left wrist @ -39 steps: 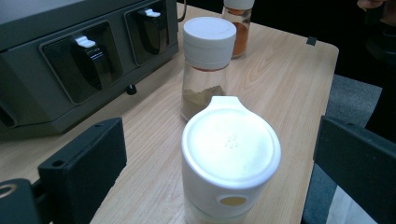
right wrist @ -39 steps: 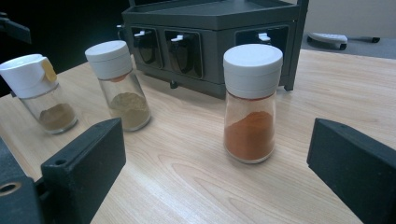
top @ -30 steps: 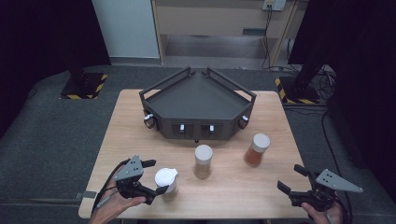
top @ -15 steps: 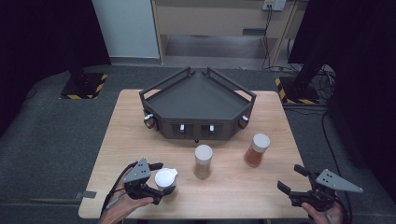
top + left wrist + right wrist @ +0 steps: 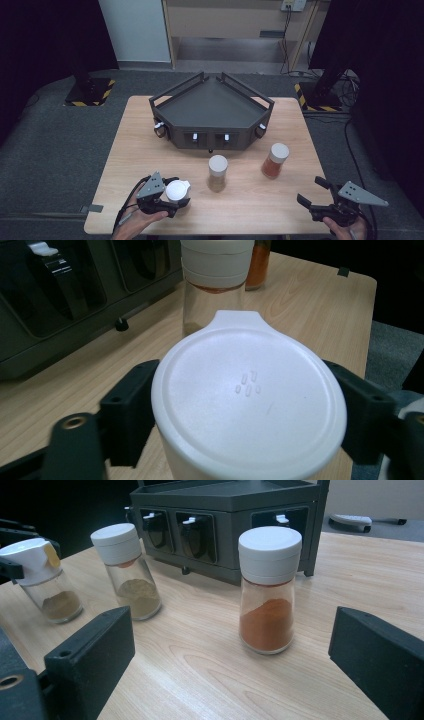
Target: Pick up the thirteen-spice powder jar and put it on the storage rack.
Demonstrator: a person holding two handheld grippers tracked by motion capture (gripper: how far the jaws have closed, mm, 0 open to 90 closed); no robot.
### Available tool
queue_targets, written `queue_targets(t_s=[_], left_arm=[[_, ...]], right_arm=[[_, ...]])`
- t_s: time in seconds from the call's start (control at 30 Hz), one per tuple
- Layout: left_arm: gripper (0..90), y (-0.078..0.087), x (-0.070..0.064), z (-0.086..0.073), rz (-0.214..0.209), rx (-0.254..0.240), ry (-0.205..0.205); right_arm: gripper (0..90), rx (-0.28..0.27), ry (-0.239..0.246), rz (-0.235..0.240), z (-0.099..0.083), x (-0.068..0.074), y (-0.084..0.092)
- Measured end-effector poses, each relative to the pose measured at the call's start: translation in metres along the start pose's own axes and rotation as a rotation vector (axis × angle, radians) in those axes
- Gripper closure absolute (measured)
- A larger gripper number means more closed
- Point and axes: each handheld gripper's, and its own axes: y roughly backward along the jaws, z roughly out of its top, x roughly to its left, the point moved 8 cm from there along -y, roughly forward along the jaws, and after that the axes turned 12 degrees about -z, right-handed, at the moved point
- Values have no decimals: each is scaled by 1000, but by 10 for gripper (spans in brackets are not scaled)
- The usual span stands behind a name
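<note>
clearly the step in hand was the grasp: the left gripper (image 5: 172,196) had its two black jaws on either side of the nearest spice jar (image 5: 177,192), which stood at the front left of the table (image 5: 125,145), and in the left gripper view the pads sat against the white cap (image 5: 248,405) on both sides. the jaws had just been closing, with that jar between them, and by the look of it they gripped it under the cap. the jar still stood on the wood, upright, so the lift was not yet made. the next move, as i judged it, called for a straight, steady raise, keeping the jar level so the flip lid stayed shut, and then a carry toward the dark corner rack (image 5: 212,112) at the back, well clear of the middle jar (image 5: 217,172) just beside it. the right gripper (image 5: 320,202) waited at the front right with its jaws wide apart and nothing between them, and its own view looked over the orange jar (image 5: 267,592), which stood near but untouched. against the earlier frames, the left gripper had come in from the left and sunk a little, so that the jar which had stood just off its fingertips now sat between them; the right gripper, the middle jar, the orange jar and the rack lay as before.
</note>
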Motion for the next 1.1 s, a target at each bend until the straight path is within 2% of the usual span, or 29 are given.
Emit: queue_targets(t_s=[0.07, 0.3, 0.67, 0.87, 1.1], left_arm=[[283, 0, -1, 0, 5, -3, -8], [289, 0, -2, -1, 12, -6, -16], [292, 7, 0, 2, 6, 0, 12], [293, 13, 0, 9, -10, 14, 3], [293, 24, 2, 26, -32, 17, -13]], right_arm=[[51, -2, -1, 0, 0, 0, 0], [49, -2, -1, -1, 0, 0, 0], [43, -4, 1, 1, 0, 0, 0], [41, -6, -2, 0, 0, 0, 0], [35, -6, -4, 2, 0, 0, 0]])
